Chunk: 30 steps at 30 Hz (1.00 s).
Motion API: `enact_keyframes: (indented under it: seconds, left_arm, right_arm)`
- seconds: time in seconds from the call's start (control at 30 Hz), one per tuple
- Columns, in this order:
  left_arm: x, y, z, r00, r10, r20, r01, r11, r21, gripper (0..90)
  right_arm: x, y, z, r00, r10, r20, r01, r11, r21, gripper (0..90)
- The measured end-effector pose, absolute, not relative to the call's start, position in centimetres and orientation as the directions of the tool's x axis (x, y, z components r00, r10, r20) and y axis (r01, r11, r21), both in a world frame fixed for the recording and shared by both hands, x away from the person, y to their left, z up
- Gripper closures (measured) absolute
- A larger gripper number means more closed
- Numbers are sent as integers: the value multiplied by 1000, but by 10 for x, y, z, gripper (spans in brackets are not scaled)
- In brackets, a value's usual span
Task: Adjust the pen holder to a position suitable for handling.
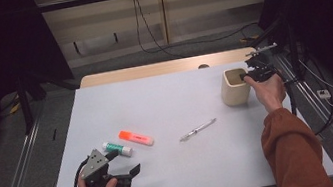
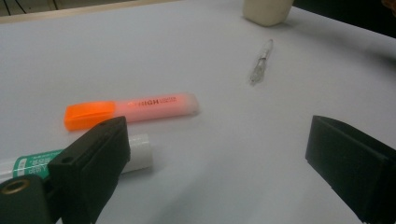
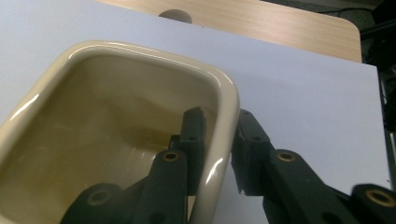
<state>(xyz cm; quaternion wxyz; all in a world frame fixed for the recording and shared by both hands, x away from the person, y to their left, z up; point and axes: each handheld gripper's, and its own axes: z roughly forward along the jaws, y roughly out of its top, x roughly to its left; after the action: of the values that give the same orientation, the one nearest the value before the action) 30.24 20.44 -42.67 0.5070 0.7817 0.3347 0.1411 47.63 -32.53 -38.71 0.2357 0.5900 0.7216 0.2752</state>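
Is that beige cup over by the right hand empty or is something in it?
Empty, as far as shows. The right gripper view looks into the beige cup: bare glossy walls, and one jaw of the right hand-held gripper inside the rim.

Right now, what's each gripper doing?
Left gripper: open, holding nothing, near the glue stick.
Right gripper: shut on the beige cup wall.

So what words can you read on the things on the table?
"HIGH": faint letters on the orange highlighter; more print follows, too blurred to read.
White writing on the green band of the glue stick: too small and blurred to read.
Clear pen: no writing I can make out.
Beige cup, gripped on its rim by the right gripper: no writing.
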Motion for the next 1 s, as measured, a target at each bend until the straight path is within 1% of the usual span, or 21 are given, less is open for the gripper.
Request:
enact_keyframes:
  seconds: [0.1, 0.17, 0.27, 0.33, 0.5, 0.6, 0.77, 0.87, 0.9, 1.0]
  left_arm:
    - [302, 204, -427, 736, 666, -119, 381, -262, 887, 64]
    - [303, 204, -428, 738, 664, -123, 385, -264, 884, 64]
    - [303, 204, -428, 738, 663, -124, 385, -265, 884, 64]
    - [303, 204, -428, 738, 663, -123, 385, -264, 884, 64]
    - [303, 204, -428, 737, 665, -121, 384, -264, 885, 64]
    - [304, 204, -428, 737, 665, -120, 383, -265, 885, 64]
    - [303, 204, -428, 737, 665, -121, 384, -265, 884, 64]
    - [303, 205, -428, 736, 665, -126, 388, -261, 884, 64]
    - [303, 204, -428, 735, 666, -127, 388, -261, 884, 64]
    - [303, 204, -428, 735, 666, -126, 388, -261, 884, 64]
  right_arm:
    - [476, -323, -385, -192, 981, -30, 722, 162, 673, 797]
    - [477, -322, -385, -192, 980, -44, 725, 172, 667, 799]
    - [476, -322, -384, -192, 981, -41, 726, 170, 666, 810]
    - [475, -323, -383, -191, 981, -19, 725, 154, 672, 825]
    - [473, -322, -383, -201, 980, -2, 717, 148, 681, 826]
    - [472, -319, -382, -216, 976, -13, 707, 166, 688, 826]
    - [470, -318, -382, -208, 978, -13, 702, 159, 695, 827]
    - [469, -319, -382, -207, 978, 4, 693, 144, 706, 827]
    - [468, -319, -381, -208, 978, 24, 692, 130, 711, 827]
    - [467, -319, -380, -216, 976, 22, 686, 136, 714, 827]
